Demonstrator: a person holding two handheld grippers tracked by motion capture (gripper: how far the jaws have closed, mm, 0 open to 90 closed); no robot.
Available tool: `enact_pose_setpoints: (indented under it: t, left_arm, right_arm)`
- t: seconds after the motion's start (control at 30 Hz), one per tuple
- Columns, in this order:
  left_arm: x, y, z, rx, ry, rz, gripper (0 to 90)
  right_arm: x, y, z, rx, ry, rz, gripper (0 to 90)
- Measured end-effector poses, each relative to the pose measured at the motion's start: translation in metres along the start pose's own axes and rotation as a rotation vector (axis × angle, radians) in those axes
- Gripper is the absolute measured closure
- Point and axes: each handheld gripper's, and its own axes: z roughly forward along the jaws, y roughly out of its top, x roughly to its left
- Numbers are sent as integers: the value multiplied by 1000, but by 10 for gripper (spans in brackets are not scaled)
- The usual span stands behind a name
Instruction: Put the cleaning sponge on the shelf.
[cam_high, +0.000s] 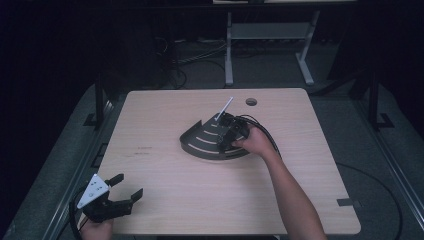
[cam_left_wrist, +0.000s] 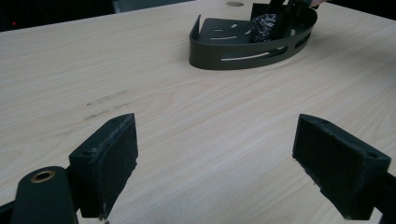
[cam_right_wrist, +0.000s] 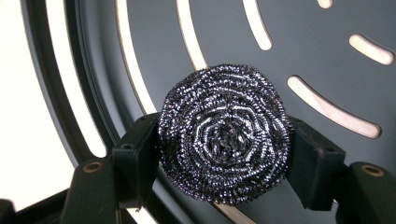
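Observation:
A dark slotted corner tray (cam_high: 200, 150) sits on the wooden table, a little right of centre. My right gripper (cam_high: 231, 136) reaches into it from the right. In the right gripper view, that gripper (cam_right_wrist: 223, 156) is shut on a round steel wool scourer (cam_right_wrist: 224, 130), with a pad pressed on each side, just above the tray floor (cam_right_wrist: 327, 56). The left gripper view shows the scourer (cam_left_wrist: 262, 25) inside the tray (cam_left_wrist: 243, 58) far ahead. My left gripper (cam_high: 129, 186) rests open at the table's front left corner, its jaws (cam_left_wrist: 217, 158) wide apart over bare wood.
A thin white stick (cam_high: 224, 109) rises at a slant from the back of the tray. A round cable hole (cam_high: 251, 102) sits near the table's far edge. Beyond the table, a desk frame (cam_high: 270, 35) and cables stand on the dark floor.

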Motion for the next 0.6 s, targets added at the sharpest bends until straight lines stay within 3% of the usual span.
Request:
enact_pose_setpoints:
  t: [0.6]
  left_arm:
    - [0, 1, 2, 0, 0, -8, 134]
  right_arm:
    - [-2, 0, 0, -28, 6, 18, 308]
